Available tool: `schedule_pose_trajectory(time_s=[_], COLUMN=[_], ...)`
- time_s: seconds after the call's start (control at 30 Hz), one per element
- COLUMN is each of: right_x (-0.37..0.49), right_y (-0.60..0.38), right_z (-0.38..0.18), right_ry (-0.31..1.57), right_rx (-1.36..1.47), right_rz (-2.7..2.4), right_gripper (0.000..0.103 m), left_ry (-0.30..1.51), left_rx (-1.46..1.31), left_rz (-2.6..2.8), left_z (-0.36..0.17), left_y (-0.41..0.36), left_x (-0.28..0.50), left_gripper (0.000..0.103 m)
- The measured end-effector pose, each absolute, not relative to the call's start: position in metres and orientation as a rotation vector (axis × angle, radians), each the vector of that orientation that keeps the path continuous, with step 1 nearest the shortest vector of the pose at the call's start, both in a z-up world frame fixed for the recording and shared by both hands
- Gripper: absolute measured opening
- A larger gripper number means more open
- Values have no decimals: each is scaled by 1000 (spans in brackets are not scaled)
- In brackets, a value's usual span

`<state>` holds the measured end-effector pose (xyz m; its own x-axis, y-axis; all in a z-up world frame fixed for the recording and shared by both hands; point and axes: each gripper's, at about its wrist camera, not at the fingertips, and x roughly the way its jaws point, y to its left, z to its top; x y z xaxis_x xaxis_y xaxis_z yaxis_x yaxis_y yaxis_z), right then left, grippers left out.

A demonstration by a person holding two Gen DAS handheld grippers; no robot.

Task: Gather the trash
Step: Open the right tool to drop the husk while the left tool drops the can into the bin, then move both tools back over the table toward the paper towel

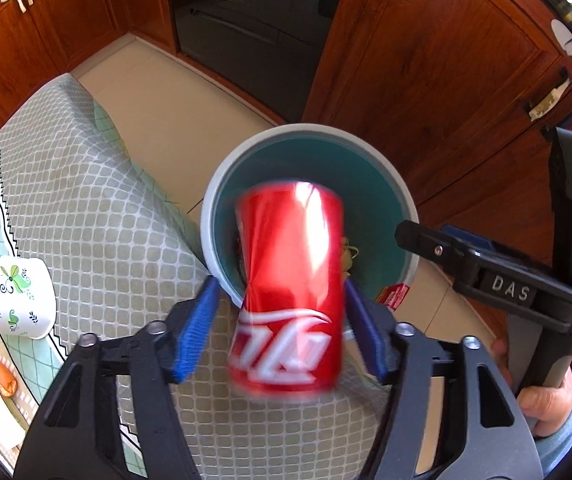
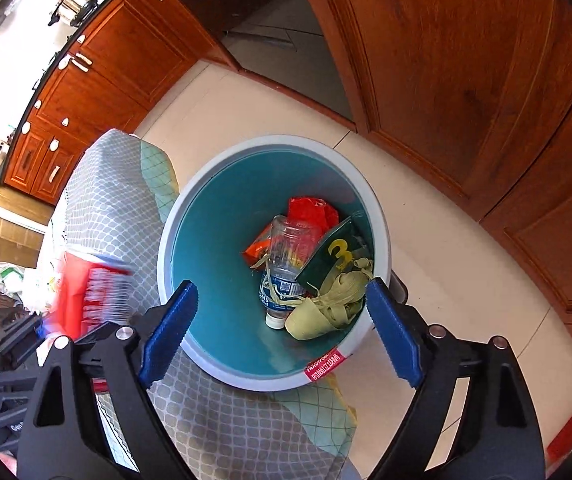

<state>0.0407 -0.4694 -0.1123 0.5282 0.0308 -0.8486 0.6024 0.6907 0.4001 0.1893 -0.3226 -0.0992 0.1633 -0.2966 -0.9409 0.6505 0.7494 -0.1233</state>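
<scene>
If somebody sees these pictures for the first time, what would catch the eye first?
The blurred red can between the blue pads of the left gripper, at the near rim of the bin. Next, the bin's teal inside, holding a plastic bottle and red wrappers, with the right gripper empty above it.

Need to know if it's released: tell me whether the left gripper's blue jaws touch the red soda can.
Apart. The left wrist view shows gaps between the red soda can and both jaws.
</scene>
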Motion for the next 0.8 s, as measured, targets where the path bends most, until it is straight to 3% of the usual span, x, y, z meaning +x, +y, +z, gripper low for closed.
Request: schedule_pose_trajectory(time_s=[0.13, 0.8], right_x=[40, 50], right_y=[-470, -414], right_z=[-111, -87], right_ry=[974, 1003], right_rx=[752, 698], right_rz=[-392, -350], right_gripper=[82, 88], left_ry=[1224, 1237], left_rx=[341, 241], left_rz=[-677, -618], left_z=[-98, -77], left_y=[-321, -235], left_x=[192, 168], left_gripper=[75, 76])
